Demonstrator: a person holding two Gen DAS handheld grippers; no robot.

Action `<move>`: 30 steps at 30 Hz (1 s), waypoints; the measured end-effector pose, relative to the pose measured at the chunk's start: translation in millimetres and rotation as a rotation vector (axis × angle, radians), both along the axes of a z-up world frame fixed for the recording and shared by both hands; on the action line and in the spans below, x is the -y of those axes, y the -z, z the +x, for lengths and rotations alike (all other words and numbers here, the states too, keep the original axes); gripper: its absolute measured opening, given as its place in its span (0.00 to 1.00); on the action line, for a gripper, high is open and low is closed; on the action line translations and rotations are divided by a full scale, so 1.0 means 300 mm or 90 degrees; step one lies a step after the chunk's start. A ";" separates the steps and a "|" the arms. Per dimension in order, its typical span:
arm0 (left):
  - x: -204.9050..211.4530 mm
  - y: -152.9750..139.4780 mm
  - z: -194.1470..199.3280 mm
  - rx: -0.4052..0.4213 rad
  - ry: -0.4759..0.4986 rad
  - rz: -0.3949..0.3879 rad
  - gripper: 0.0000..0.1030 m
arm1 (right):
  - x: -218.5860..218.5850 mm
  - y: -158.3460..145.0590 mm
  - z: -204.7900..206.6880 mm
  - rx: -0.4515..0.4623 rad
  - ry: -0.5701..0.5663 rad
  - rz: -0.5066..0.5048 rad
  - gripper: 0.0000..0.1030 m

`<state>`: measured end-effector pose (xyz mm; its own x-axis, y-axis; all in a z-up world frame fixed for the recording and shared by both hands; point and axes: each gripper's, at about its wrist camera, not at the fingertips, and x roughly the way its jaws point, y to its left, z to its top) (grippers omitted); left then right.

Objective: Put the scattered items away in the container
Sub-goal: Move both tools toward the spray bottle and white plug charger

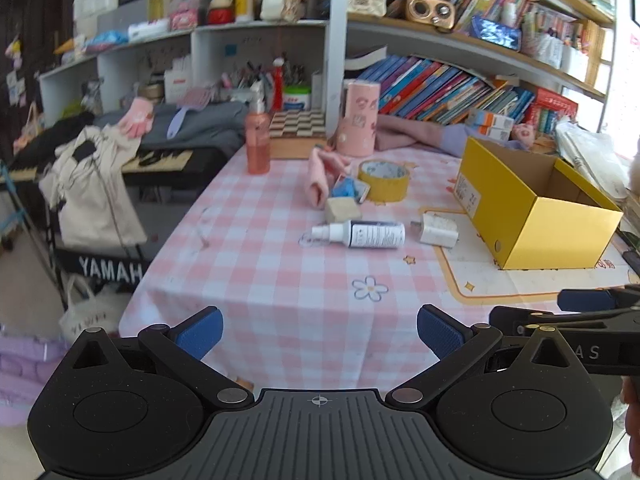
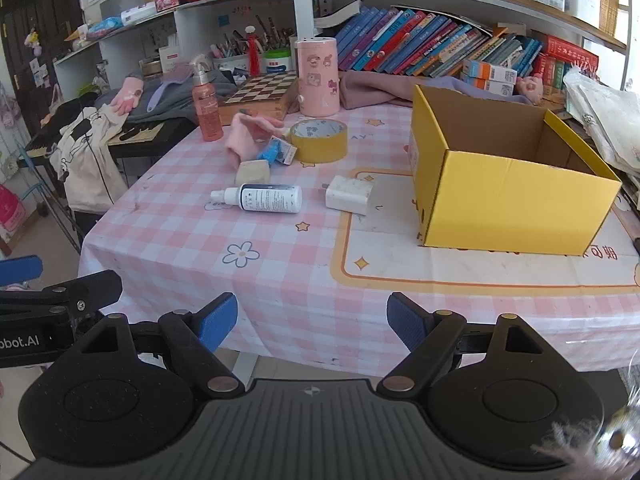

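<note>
An open yellow cardboard box [image 2: 508,196] [image 1: 532,216] stands on the right of the pink checked table. Scattered to its left lie a white charger block [image 2: 347,195] [image 1: 437,230], a white spray bottle on its side [image 2: 266,198] [image 1: 362,234], a beige block [image 2: 252,172] [image 1: 341,209], a blue packet [image 2: 276,151] [image 1: 347,189], a pink glove [image 2: 244,136] [image 1: 320,176] and a yellow tape roll [image 2: 319,141] [image 1: 384,180]. My left gripper [image 1: 319,332] and right gripper [image 2: 312,322] hang side by side at the table's near edge. Both are open and hold nothing.
A pink cylinder tin [image 2: 318,77], an orange spray bottle [image 2: 206,100] and a chessboard box [image 2: 260,92] stand at the table's back. Bookshelves rise behind. A keyboard draped with clothes [image 1: 92,184] sits left of the table. A white mat [image 2: 460,256] lies under the box.
</note>
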<state>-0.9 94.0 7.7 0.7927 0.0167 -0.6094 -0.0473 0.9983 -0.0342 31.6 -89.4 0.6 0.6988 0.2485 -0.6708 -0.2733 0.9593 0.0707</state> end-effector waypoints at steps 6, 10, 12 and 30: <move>-0.035 0.021 0.044 -0.004 -0.031 -0.025 1.00 | -0.027 0.022 0.056 -0.002 -0.029 -0.011 0.80; -0.061 0.027 0.105 -0.018 -0.062 -0.018 1.00 | -0.048 0.037 0.120 -0.005 -0.049 -0.016 0.73; -0.077 0.027 0.143 -0.026 -0.075 -0.019 1.00 | -0.059 0.041 0.151 -0.006 -0.062 -0.019 0.69; -0.100 0.081 0.498 -0.088 -0.059 -0.006 0.99 | -0.156 0.093 0.454 0.005 -0.102 -0.085 0.62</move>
<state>148.6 123.9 -16.6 0.6967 0.0797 -0.7129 -0.1436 0.9892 -0.0298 167.9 -42.7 -27.4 0.6628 0.2655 -0.7001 -0.4226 0.9045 -0.0571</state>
